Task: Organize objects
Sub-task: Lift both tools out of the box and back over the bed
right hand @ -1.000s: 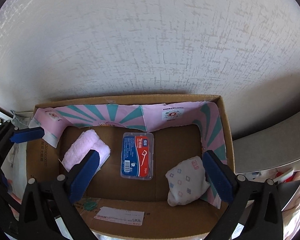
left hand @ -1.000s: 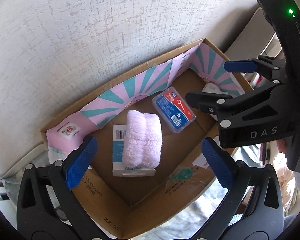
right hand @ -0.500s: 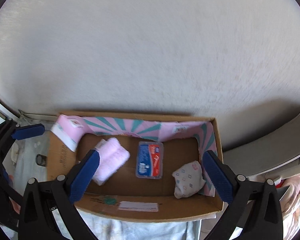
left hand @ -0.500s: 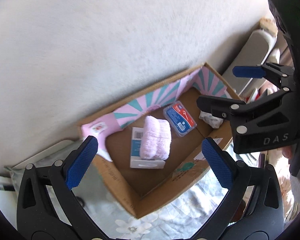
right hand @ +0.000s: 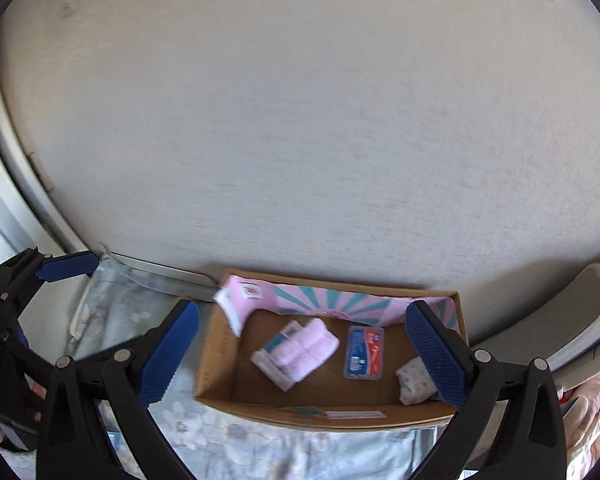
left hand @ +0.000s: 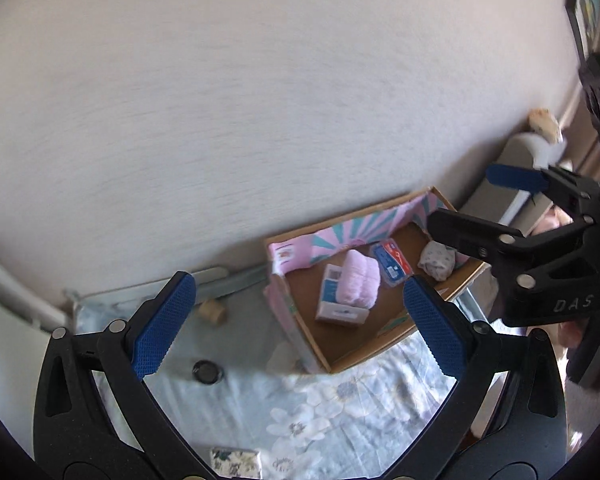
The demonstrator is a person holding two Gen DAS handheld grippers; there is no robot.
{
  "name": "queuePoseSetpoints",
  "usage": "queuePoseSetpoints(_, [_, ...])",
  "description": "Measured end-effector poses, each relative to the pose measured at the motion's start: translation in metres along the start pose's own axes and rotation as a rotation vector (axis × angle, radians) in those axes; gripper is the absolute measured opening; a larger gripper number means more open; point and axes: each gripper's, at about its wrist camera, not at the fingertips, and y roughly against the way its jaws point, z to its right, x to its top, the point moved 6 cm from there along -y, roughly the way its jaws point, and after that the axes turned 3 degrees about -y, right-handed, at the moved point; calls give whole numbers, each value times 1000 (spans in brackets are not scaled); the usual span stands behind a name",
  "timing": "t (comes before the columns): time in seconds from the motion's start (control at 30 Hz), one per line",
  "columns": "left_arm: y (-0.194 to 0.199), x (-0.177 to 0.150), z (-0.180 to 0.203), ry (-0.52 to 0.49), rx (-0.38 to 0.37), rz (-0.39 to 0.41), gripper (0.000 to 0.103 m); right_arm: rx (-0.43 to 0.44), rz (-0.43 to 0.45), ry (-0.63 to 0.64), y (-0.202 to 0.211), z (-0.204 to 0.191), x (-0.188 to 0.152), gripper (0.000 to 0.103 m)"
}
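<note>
Scene: A cardboard box [right hand: 328,412] sits on a floral bedsheet [left hand: 340,408] against a pale wall [right hand: 300,120], seen from above by both wrist cameras.

Left gripper [left hand: 296,322]: Jaws spread wide, nothing between the blue pads; it hangs well above the sheet, left of the box.

Right gripper [right hand: 300,354]: Likewise wide open and empty, framing the box from above.

In the box: A pink rolled towel [right hand: 306,346] lies partly on a white packet [left hand: 334,300]; a floss-pick case [right hand: 363,354] is just beside it; a patterned cloth bundle [left hand: 438,260] sits in the right corner.

Still outside: A small dark round item [left hand: 207,371], a tan object [left hand: 213,312] near the wall and a floral-print packet [left hand: 236,462] at the lower edge lie on the sheet, well apart from the box.

Risk, soft footing: The sheet gives under pressure, so a descending pad could push a small item aside rather than pinch it.

Risk, crowding: The two grippers work close together; reaching across could knock one against the other or nudge the box's loose pink liner [right hand: 240,304].

Risk, blur: Both views are smeared, so the loose items' identity cannot be told.
</note>
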Motion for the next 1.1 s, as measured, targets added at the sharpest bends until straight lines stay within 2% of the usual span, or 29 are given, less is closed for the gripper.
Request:
queuePoseSetpoints(0.33, [73, -40, -56, 107, 119, 91, 103, 96, 129, 41, 35, -61, -7, 103])
queuePoseSetpoints(0.63, [123, -91, -80, 167, 213, 149, 103, 213, 212, 23, 59, -103, -31, 103])
queuePoseSetpoints(0.77, [132, -115, -84, 178, 228, 158, 103, 226, 231, 38, 60, -114, -45, 103])
queuePoseSetpoints(0.87, [134, -127, -86, 192, 210, 158, 103, 244, 243, 51, 61, -122, -48, 103])
queuePoseSetpoints(1.1, [141, -132, -90, 198, 192, 177, 103, 258, 256, 69, 65, -135, -44, 103])
